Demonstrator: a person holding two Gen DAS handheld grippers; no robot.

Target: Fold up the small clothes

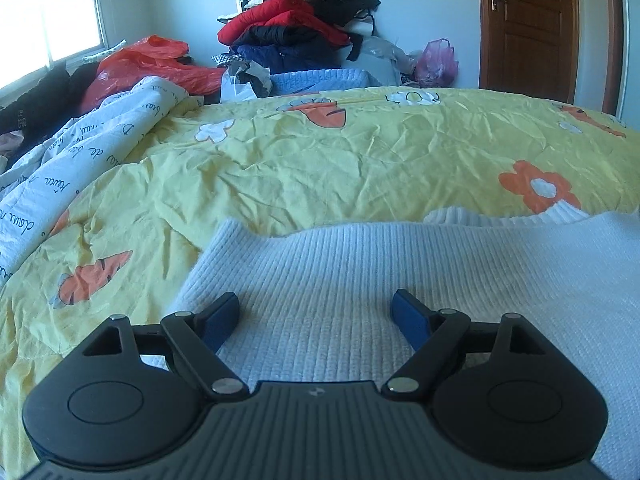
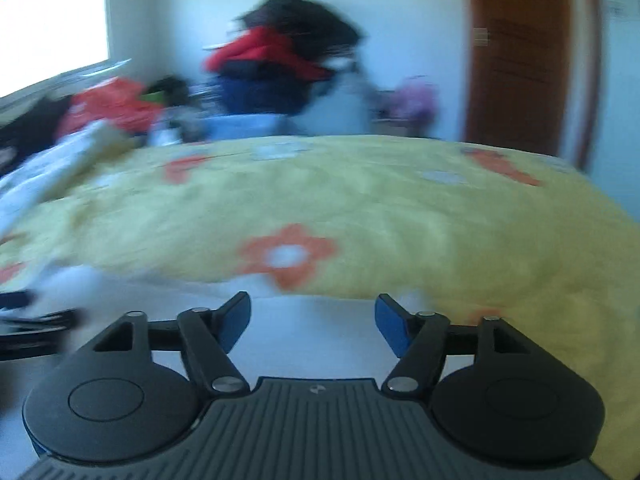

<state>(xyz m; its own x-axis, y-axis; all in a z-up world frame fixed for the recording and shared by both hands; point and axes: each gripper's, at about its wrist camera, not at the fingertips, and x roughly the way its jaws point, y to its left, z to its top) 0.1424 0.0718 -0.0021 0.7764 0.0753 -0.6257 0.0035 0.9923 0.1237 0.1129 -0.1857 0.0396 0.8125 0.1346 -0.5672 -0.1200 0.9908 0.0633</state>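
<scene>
We note: white knit sweater (image 1: 360,280) directly under left gripper (image 1: 316,312) | left nearer | both jaws open, empty | right gripper (image 2: 313,322) blurred.

In a motion-blurred view the right tongs (image 2: 313,322) stand parted with nothing between the blue pads (image 2: 390,330), over a pale garment (image 2: 312,344) on the yellow flowered bedcover (image 2: 360,208), an orange flower (image 2: 286,256) just beyond them

L gripper (image 1: 314,312) is held angled down toward 12 o'clock, jaws spread wide, nothing pinched btwn them. R gripper (image 2: 312,316) is likewise angled down, jaws apart, nothing gripped; view blurred.
</scene>
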